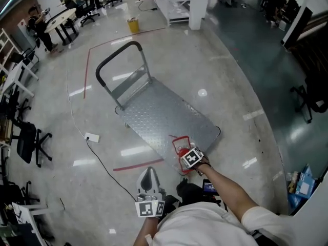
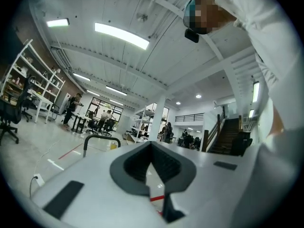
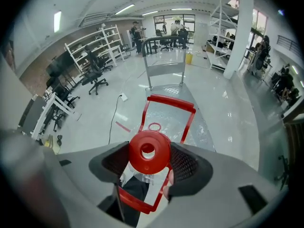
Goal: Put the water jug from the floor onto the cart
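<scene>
The water jug (image 1: 180, 146) is clear plastic with a red cap (image 3: 149, 151) and a red frame handle (image 3: 169, 103). My right gripper (image 3: 148, 163) is shut on its neck just under the cap. In the head view the right gripper (image 1: 187, 154) holds the jug at the near edge of the grey metal cart (image 1: 164, 114); I cannot tell whether the jug rests on anything. The cart's push handle (image 1: 120, 53) stands at its far end. My left gripper (image 1: 147, 177) hangs near my body, left of the jug, tilted upward. Its jaws (image 2: 152, 146) are shut with nothing between them.
A white power strip (image 1: 92, 137) with a black cable lies on the floor left of the cart. Red tape lines (image 1: 137, 164) mark the floor. Office chairs (image 1: 31, 140) stand at the left, a yellow bin (image 1: 133, 25) and a pillar (image 1: 199, 4) far behind.
</scene>
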A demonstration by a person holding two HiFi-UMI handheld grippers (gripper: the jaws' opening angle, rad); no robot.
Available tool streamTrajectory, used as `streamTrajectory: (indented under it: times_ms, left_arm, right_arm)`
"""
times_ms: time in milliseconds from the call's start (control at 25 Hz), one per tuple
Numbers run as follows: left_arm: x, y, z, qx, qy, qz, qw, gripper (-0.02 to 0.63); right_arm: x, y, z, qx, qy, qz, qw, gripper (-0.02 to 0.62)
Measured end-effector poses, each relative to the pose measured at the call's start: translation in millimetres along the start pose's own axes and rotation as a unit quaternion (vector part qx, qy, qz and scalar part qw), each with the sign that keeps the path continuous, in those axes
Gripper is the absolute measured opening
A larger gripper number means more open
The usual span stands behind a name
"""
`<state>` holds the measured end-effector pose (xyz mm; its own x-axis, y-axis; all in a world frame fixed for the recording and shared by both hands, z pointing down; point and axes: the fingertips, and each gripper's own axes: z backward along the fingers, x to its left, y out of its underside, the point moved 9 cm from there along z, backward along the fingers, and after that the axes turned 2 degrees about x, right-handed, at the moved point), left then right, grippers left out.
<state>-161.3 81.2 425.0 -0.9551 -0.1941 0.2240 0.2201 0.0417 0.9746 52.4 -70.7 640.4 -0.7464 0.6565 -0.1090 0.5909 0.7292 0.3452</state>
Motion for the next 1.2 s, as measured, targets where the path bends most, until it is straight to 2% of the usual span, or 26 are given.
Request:
streamTrajectory:
  times_ms: [240, 480, 880, 1040, 1200]
  left_arm:
    - [11.2, -13.7, -59.9, -0.008, -0.009, -0.023, 0.9997, 0.003]
    - [37.9, -17.5, -109.2, 0.000, 0.007, -0.028, 0.9996, 0.003]
    - [61.3, 2.9, -160.4, 0.044, 0.024, -0.017, 0.9986, 0.003]
    - [73.0, 4.9, -168.0, 0.050, 0.024, -0.015, 0.9984, 0.003]
    - [80.5, 7.5, -172.2, 0.054, 0.020, -0.013, 0.9982, 0.003]
  right_arm:
    - [-18.9, -49.3, -24.4, 0.000, -0.017, 0.002, 1.000, 0.276]
    - [-33.5, -85.9, -55.8, 0.014, -0.022, -0.012, 1.000, 0.276]
    - [-62.5, -82.2, -105.5, 0.040, -0.032, -0.055, 0.997, 0.276]
    - [-66.6, -82.7, -117.0, 0.034, -0.033, -0.071, 0.996, 0.276]
    - [-65.5, -93.2, -123.4, 0.024, -0.031, -0.046, 0.998, 0.276]
